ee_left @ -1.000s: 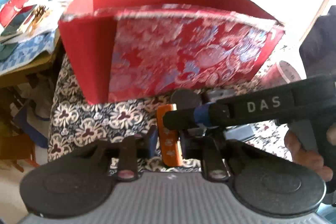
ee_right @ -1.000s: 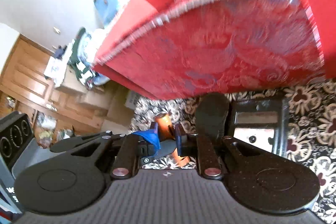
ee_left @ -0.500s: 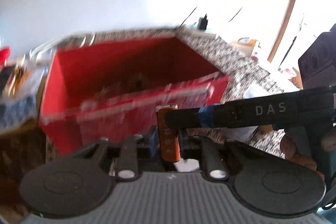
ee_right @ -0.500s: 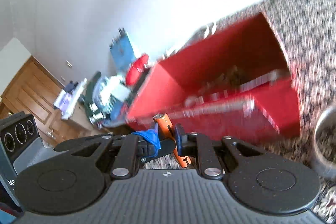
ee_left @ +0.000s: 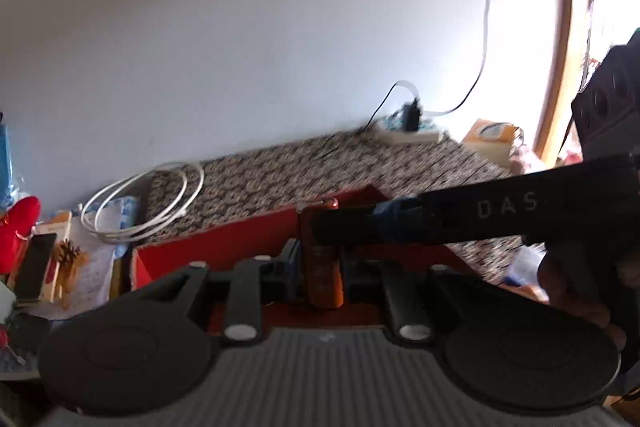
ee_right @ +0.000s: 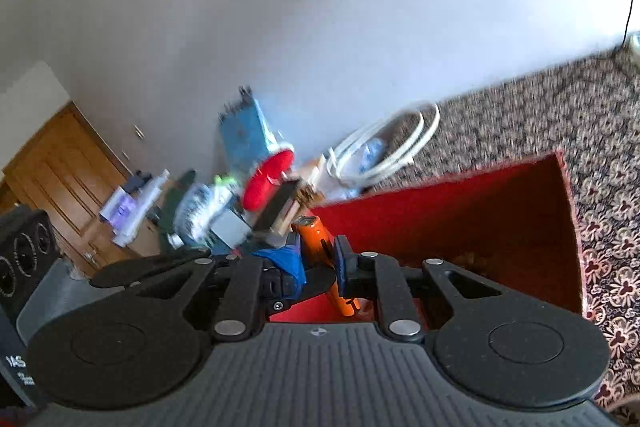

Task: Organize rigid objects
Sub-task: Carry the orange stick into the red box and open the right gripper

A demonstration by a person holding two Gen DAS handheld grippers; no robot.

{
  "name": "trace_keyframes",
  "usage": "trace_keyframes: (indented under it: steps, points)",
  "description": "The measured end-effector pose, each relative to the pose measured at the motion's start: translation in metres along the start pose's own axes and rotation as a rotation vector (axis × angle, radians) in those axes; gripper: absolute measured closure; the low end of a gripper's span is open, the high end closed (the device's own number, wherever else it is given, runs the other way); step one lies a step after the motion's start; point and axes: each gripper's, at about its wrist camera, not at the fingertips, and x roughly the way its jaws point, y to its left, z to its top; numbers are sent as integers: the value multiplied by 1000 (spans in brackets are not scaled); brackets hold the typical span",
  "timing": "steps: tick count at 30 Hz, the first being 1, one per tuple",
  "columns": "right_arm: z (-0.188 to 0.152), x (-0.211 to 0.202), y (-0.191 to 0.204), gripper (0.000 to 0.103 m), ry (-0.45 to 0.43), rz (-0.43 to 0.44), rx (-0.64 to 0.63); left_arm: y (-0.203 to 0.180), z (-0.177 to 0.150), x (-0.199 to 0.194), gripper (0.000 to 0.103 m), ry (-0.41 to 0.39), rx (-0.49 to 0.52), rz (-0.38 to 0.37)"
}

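An orange bar-shaped object (ee_left: 320,259) stands upright between the fingers of my left gripper (ee_left: 318,267), which is shut on it. My right gripper (ee_right: 316,259) is shut on the same orange object (ee_right: 316,239) from the other side; its black arm marked DAS crosses the left wrist view (ee_left: 500,215). Both grippers hold the object above the open red box (ee_right: 460,211), whose red inside also shows in the left wrist view (ee_left: 240,243). The box stands on a patterned cloth (ee_right: 560,107).
A coiled white cable (ee_left: 144,203) lies on the cloth behind the box. A power strip (ee_left: 408,131) with a plugged charger sits by the wall. Left of the box are a red item (ee_right: 268,183), a blue bag (ee_right: 244,135), bottles and clutter. A black speaker (ee_right: 20,259) stands far left.
Both grippers have risen with the orange object, from table level in front of the box's patterned wall to above its open top. The view now looks over the box toward the wall.
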Motion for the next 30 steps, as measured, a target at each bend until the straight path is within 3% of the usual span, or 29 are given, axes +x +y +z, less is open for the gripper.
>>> trace_keyframes:
  steps: [9,12,19,30]
  points:
    - [-2,78,-35,103,331,-29,154,35,-25,62,89,247,-8,44]
    - [-4,93,-42,103,391,-28,203,43,-34,76,89,322,-21,46]
    - [-8,100,-53,99,390,12,299,57,-43,85,89,357,-51,73]
    - [-11,86,-66,98,308,15,408,72,-54,97,89,408,-116,102]
